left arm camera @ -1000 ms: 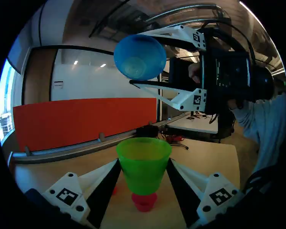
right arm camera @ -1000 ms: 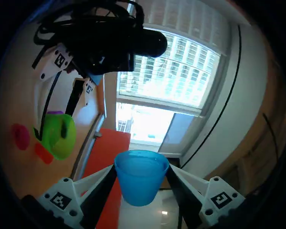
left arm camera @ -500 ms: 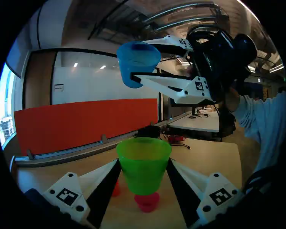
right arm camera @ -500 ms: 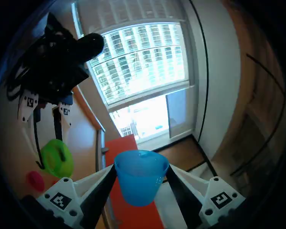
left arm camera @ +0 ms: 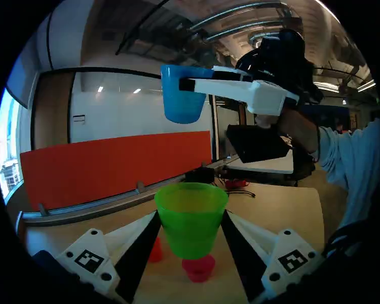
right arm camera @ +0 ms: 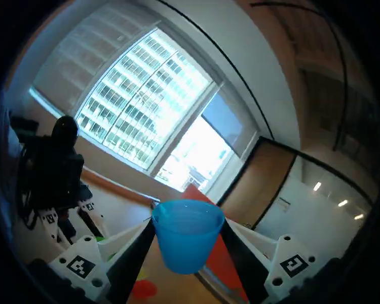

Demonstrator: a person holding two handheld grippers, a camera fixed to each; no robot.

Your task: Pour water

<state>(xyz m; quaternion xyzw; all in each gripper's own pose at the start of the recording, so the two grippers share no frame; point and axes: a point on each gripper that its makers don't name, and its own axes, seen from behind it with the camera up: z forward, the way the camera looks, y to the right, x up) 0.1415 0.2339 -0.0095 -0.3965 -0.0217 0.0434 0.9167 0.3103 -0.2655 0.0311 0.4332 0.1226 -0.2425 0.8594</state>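
In the left gripper view, the left gripper [left arm camera: 191, 219] is clamped on a green cup [left arm camera: 191, 228], one finger against each side. The cup is upright with its mouth open, held over a wooden table [left arm camera: 286, 207]. Two small red pieces [left arm camera: 199, 267] lie on the table just under and behind it. Higher up and farther off, the right gripper [left arm camera: 190, 83] grips a blue cup [left arm camera: 182, 101], upright, with nothing between the two cups. A hand [left arm camera: 291, 126] in a light sleeve [left arm camera: 352, 157] holds that gripper. Behind the table run a rail, some dark cables [left arm camera: 205, 175] and an orange panel [left arm camera: 114, 162].

In the right gripper view, the right gripper [right arm camera: 187, 228] presses on the blue cup [right arm camera: 187, 238] from both sides. The cup's inside is hidden, so any water cannot be told. At the lower left the left gripper [right arm camera: 73, 223] shows, a sliver of green beside its fingers. A bright window [right arm camera: 139, 121] stands behind, and a red piece [right arm camera: 144, 289] lies below.
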